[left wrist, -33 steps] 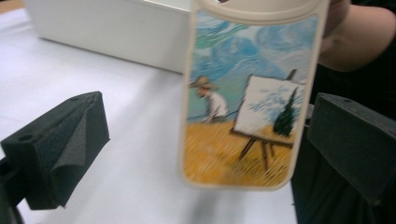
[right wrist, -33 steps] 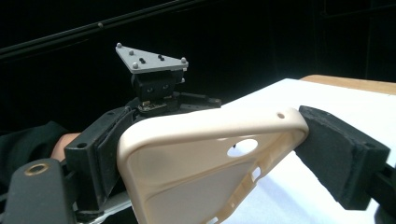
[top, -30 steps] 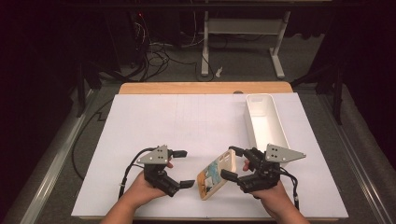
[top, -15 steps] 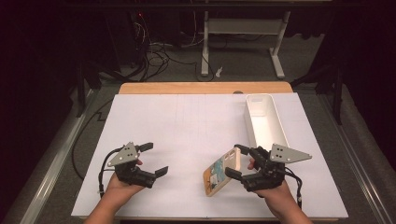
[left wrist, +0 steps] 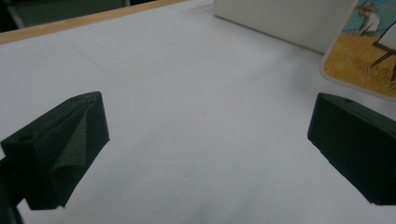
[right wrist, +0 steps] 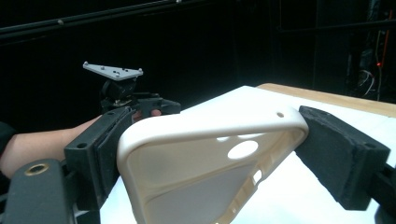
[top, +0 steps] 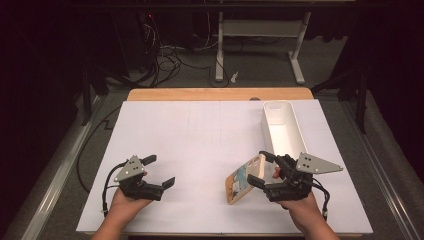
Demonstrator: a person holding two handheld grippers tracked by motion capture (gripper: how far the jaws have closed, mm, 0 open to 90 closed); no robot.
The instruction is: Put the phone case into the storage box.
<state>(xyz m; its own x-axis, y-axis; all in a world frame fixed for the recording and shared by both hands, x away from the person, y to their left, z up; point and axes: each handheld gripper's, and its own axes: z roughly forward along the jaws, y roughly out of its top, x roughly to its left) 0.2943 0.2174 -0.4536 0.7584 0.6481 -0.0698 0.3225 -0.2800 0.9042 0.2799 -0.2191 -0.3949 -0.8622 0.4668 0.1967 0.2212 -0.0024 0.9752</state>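
A cream phone case (top: 239,181) with a painted picture on its back stands tilted on edge at the front right of the white table sheet (top: 200,135). My right gripper (top: 256,168) is shut on it. In the right gripper view both pads (right wrist: 334,147) press the rim of the phone case (right wrist: 210,158), whose hollow inside faces the camera. My left gripper (top: 160,170) is open at the front left, well apart from the case, with nothing between its jaws. The left gripper view has bare sheet between its fingers (left wrist: 70,140) and a corner of the phone case (left wrist: 364,60) at the upper right.
A long white bin (top: 280,125) lies on the right side of the sheet, behind my right gripper, and the white bin (left wrist: 280,18) also crosses the top of the left gripper view. A wooden table edge (top: 220,94) runs along the back. Cables and desk legs are on the floor beyond.
My left gripper has moved left, away from the phone case it was next to. The right gripper has stayed put with the case in it.
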